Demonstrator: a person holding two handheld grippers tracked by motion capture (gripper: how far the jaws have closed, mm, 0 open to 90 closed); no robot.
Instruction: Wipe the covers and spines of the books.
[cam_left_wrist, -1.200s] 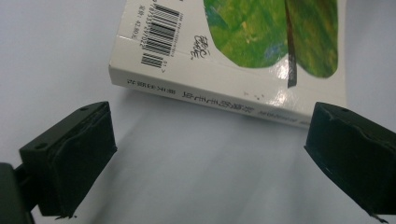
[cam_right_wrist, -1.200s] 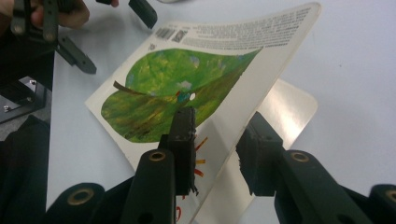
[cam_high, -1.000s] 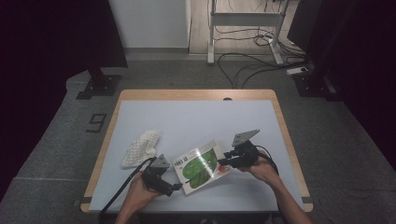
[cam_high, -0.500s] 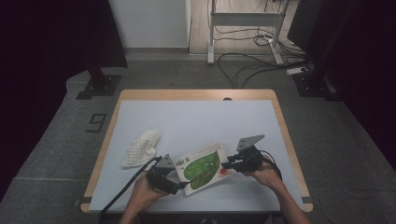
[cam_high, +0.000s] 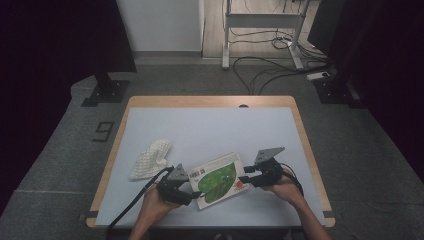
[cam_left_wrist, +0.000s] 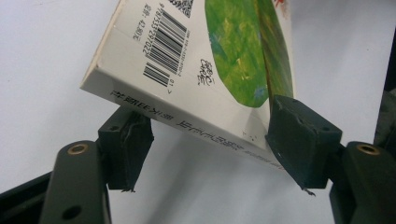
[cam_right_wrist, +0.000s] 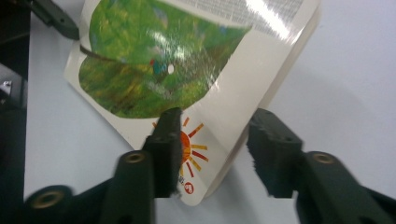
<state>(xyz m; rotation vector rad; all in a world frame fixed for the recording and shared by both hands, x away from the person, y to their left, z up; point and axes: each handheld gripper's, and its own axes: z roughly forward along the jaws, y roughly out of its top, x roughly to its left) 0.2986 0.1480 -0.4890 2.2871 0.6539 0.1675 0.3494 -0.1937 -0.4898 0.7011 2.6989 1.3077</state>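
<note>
We see a thin picture book (cam_high: 218, 179) at 6 o'clock on the bench (cam_high: 210, 125), tilted. Left gripper (cam_high: 186, 192) and right gripper (cam_high: 247, 178) jaws straddle opposite edges, not clamped. Stiff, glossy, likely slippery; grip the spine.

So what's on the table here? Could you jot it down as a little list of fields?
Table: pale top with wooden edge
Book: picture book with a green leaf and a sun on the cover, barcode near its spine
Left tongs: open, straddling the book's spine edge
Right tongs: open, around the sun corner
Cloth: white knitted cloth, left of the book, apart from it
</note>
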